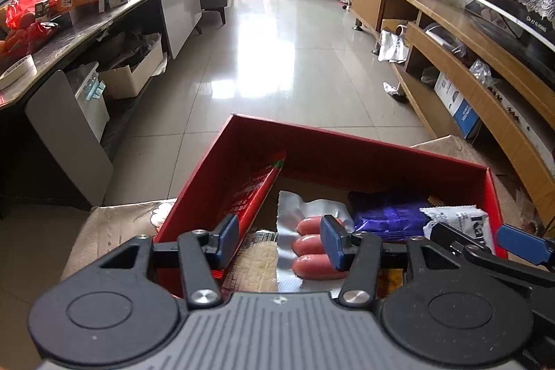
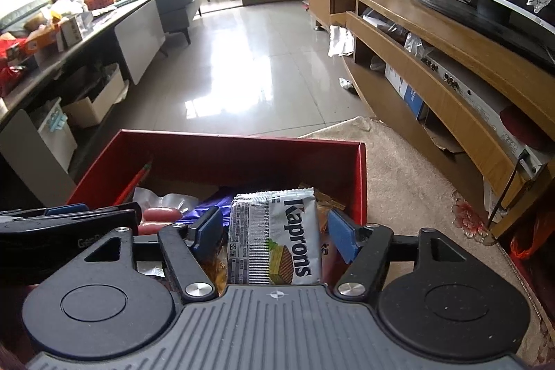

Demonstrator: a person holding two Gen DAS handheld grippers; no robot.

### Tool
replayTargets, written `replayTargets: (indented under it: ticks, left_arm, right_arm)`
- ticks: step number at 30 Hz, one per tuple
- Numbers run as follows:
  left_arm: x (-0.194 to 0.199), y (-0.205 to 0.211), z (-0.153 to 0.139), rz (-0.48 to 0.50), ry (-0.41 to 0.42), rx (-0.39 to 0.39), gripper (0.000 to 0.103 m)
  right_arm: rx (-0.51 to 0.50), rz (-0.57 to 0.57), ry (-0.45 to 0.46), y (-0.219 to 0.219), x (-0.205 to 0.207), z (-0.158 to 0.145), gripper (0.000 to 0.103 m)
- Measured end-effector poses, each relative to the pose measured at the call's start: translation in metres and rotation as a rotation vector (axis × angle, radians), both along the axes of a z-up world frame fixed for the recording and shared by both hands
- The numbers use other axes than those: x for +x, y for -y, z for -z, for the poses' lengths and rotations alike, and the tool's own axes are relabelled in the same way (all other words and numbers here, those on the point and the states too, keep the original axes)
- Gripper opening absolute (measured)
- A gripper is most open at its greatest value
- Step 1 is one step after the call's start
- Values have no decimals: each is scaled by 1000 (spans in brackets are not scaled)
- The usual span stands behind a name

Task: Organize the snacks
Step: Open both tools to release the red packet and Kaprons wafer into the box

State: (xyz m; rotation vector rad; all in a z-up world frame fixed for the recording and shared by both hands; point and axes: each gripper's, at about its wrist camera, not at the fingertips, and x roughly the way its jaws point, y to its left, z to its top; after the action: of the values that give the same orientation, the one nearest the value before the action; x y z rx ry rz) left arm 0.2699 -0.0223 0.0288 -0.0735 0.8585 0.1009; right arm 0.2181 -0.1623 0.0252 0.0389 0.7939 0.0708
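A red cardboard box (image 1: 347, 155) (image 2: 242, 151) holds several snacks. My left gripper (image 1: 281, 241) is open over a silver vacuum pack of pink sausages (image 1: 312, 245); its right pad overlaps the pack and its left pad stands apart. A red packet (image 1: 253, 193) leans on the box's left wall, and a purple packet (image 1: 388, 214) lies further right. My right gripper (image 2: 274, 233) is open around a grey Kaprons wafer pack (image 2: 277, 238), with a small gap showing at each pad. The pack rests in the box's right end.
The box sits on a beige patterned cloth (image 2: 399, 179). A wooden TV cabinet (image 2: 433, 58) with a television runs along the right. A long cluttered table (image 1: 86, 23) stands at the left, with cardboard boxes beneath. Shiny tiled floor (image 1: 277, 40) lies beyond the box.
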Motion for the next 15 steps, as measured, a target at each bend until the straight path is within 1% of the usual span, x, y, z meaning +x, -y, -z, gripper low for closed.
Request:
replayTargets:
  ticks: [3, 9, 12, 15]
  left_arm:
    - [-5, 1, -6, 2, 15, 1, 51]
    - [-18, -1, -16, 0, 30, -11, 56]
    - [-25, -2, -19, -3, 31, -4, 57]
    - [-35, -2, -23, 2, 31, 13, 57]
  right_arm:
    - [2, 6, 13, 0, -2, -4, 74]
    - [0, 31, 36, 4, -11, -16, 77]
    - [7, 50, 34, 7, -17, -23, 77]
    - [-7, 56, 43, 7, -24, -29, 78]
